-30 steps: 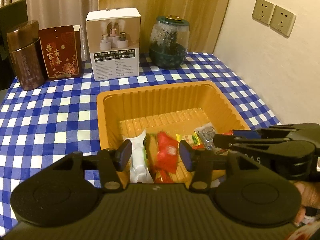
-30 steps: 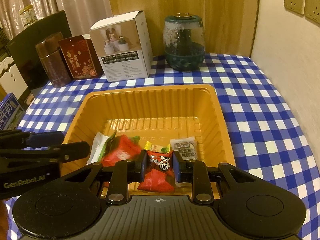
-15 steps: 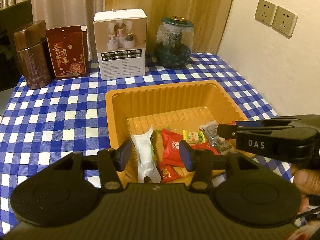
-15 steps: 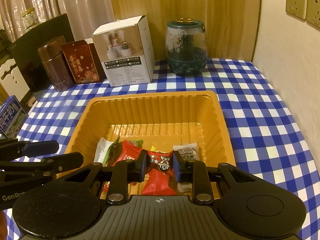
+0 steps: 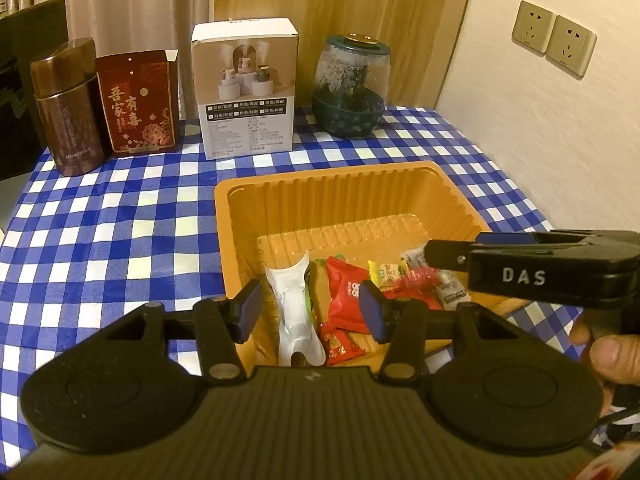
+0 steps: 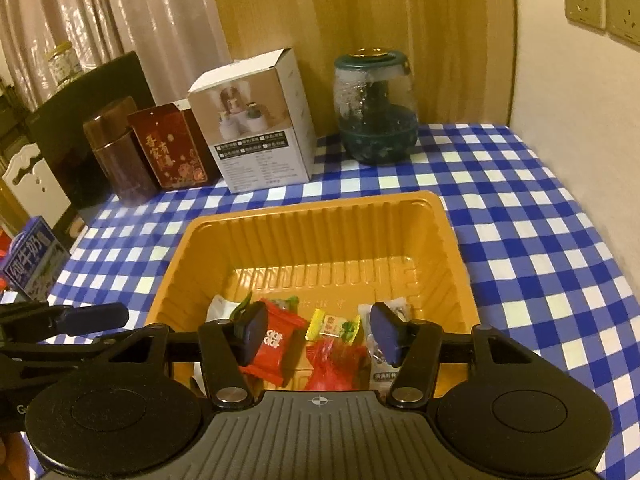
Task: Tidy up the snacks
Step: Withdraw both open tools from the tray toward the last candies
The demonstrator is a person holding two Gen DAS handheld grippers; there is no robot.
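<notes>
Your right gripper (image 6: pixel 318 336): jaws just opened, pads clear of red snack packet (image 6: pixel 334 364), which lies blurred below them at orange tray's (image 6: pixel 312 216) near edge, lower centre of frame. Your left gripper (image 5: pixel 310 310): jaws part-open, gripping nothing, poised over white packet (image 5: pixel 294 308) and red packet (image 5: pixel 346 292) in tray's near left corner. Small yellow candy (image 6: pixel 332 326) lies mid-tray. Tray sits on blue checked tablecloth (image 6: pixel 520 220).
</notes>
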